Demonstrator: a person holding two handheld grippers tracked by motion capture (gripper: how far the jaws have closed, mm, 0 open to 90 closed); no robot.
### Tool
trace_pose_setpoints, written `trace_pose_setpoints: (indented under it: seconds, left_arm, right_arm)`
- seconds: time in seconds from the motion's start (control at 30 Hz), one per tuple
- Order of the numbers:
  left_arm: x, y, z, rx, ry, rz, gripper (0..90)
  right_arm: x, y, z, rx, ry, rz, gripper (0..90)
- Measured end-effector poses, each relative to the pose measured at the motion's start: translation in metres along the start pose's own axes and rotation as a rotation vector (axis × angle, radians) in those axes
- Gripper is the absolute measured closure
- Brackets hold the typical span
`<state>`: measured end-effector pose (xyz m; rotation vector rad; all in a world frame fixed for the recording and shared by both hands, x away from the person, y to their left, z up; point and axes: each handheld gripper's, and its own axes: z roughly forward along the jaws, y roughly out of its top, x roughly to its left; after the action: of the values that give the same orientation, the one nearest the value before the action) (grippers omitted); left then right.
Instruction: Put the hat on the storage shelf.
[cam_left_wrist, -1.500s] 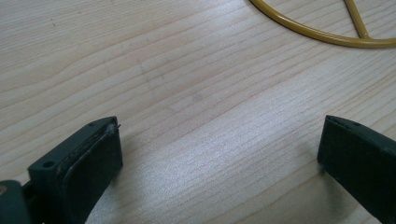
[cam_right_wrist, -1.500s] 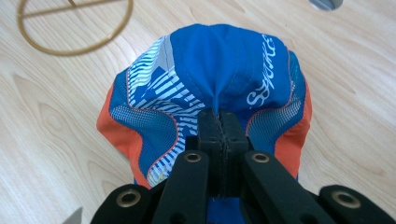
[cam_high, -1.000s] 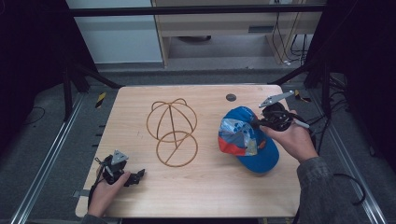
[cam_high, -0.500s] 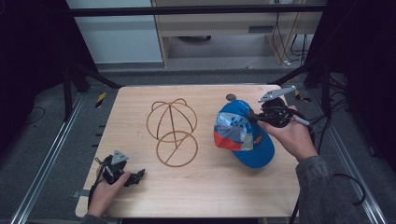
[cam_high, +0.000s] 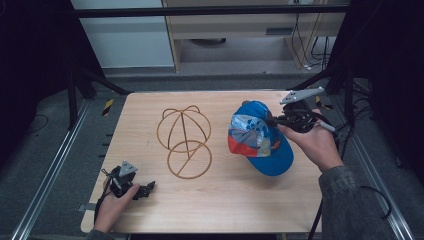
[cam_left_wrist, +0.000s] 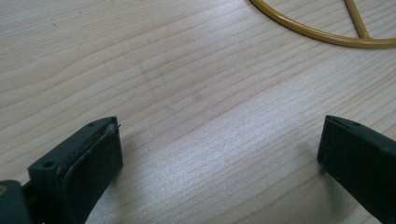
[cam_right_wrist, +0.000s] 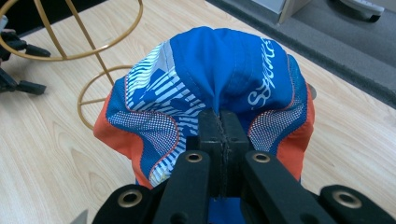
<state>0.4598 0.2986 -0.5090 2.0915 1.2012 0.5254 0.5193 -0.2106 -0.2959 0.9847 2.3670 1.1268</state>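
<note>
Wooden table (cam_high: 225, 200), wire stand (cam_high: 184, 141) on it

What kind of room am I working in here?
Likely a lab recording rig, not a home: a bare wooden table inside a dark metal frame, loose cables on a grey floor, and a wire cap stand as a prop.

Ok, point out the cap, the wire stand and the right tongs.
cap (cam_high: 260, 140): high view, on its blue and orange crown.
wire stand (cam_high: 184, 126): high view, on its upright dome wire.
right tongs (cam_right_wrist: 219, 122): right gripper view, where the tips pinch cap fabric.
</note>
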Motion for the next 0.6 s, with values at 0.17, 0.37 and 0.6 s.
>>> trace_pose_setpoints:
  seconds: [0.17,0.37,0.6]
  left_arm:
    - [0.000,0.000,0.000,0.000,0.000,0.000,0.0]
    - [0.000,0.000,0.000,0.000,0.000,0.000,0.0]
    - [0.000,0.000,0.000,0.000,0.000,0.000,0.0]
  right_arm:
    - [0.001,0.003,-0.003,-0.013,-0.005,-0.002,90.0]
    - [0.004,0.008,-0.007,-0.042,0.000,-0.007,90.0]
    - [0.008,0.014,-0.015,-0.090,0.016,0.001,90.0]
